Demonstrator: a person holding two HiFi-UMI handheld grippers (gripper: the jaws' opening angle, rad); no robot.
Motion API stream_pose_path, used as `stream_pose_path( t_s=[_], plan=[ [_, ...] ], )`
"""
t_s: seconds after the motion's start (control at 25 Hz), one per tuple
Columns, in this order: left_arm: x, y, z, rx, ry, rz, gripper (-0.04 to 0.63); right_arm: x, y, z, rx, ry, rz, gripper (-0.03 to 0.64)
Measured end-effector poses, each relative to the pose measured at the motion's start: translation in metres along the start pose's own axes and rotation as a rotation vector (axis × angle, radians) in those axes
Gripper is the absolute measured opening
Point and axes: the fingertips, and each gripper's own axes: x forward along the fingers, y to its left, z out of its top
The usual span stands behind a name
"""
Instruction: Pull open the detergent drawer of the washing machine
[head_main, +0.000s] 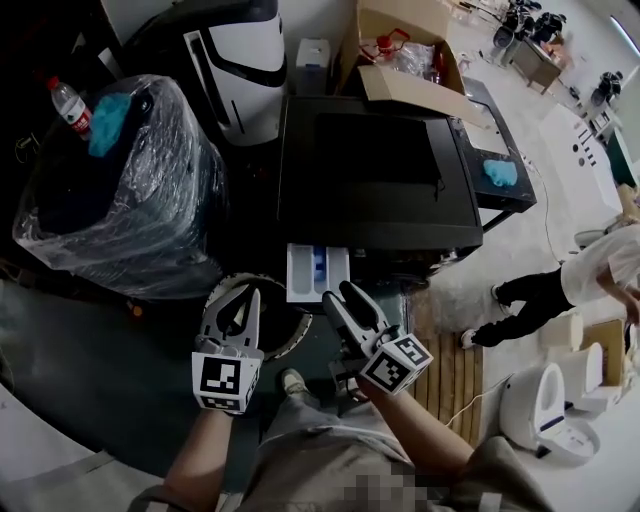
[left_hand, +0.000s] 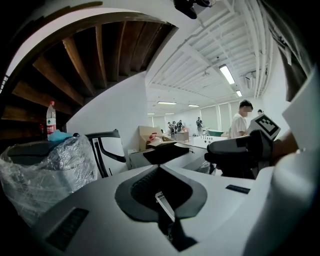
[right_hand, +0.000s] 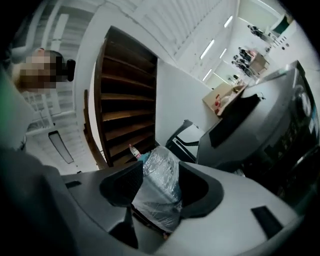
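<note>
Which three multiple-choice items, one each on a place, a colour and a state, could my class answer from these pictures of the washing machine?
1. Where does the water bottle stand? A on the plastic-wrapped appliance; B in the cardboard box; C on the floor.
2. The insert in the detergent drawer is: A red; B blue; C yellow.
3. The detergent drawer is: A shut; B pulled out; C lying on the floor.
Answers: 1 A, it stands upright on the wrap; 2 B, blue shows inside the white tray; 3 B, it juts from the washing machine's front.

two claws, one washing machine, one drawer, one bottle
</note>
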Motion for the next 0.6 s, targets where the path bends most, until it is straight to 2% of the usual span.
stream_pose_path(
  t_s=[0.48,0.6],
  plan=[
    [-0.007,0.023,0.064,0.06,-0.074,0.083,0.015,0.015,0.049,0.093,-0.551,0.047,0.032,0.143],
    [-0.01,0.025,0.083,0.074,-0.093,0.096,0.015,0.015,0.063,0.113,-0.636,0.025,0.054,0.133]
  ],
)
